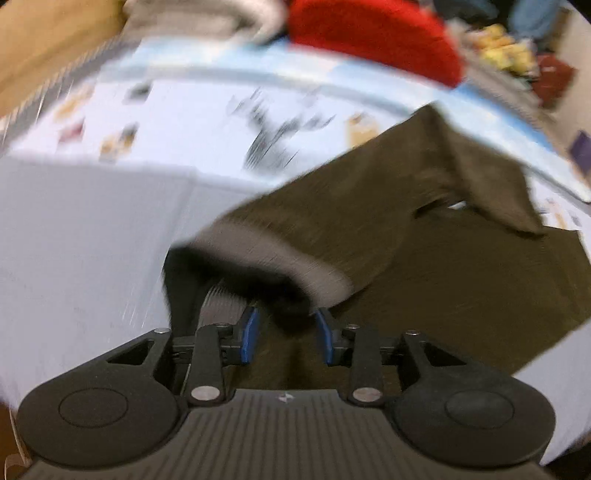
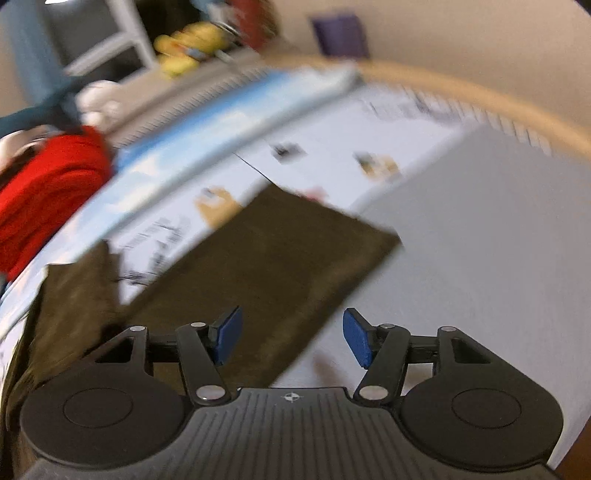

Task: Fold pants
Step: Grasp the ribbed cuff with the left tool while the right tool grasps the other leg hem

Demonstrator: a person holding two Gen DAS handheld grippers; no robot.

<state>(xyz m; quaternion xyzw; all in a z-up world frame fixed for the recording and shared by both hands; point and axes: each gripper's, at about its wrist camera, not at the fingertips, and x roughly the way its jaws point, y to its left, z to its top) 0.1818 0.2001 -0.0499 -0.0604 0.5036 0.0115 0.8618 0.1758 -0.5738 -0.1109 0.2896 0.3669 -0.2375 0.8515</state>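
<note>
The dark olive pants [image 1: 424, 258] lie on a white printed table cover [image 1: 92, 229]. In the left wrist view my left gripper [image 1: 286, 334] has its blue pads close around the grey ribbed waistband [image 1: 266, 258], which is lifted and folded over the gripper. One pant part [image 1: 491, 177] is raised at the right. In the right wrist view my right gripper [image 2: 291, 338] is open and empty, just above the edge of the flat pants [image 2: 266, 266]. A lifted fold of the pants [image 2: 70, 314] shows at the left. Both views are motion-blurred.
A red cloth [image 1: 373, 37] lies at the back of the table, also in the right wrist view [image 2: 44, 199]. Yellow objects [image 2: 188, 48] and a purple item [image 2: 340, 33] are beyond the table. The wooden table rim [image 2: 480, 96] curves at the right.
</note>
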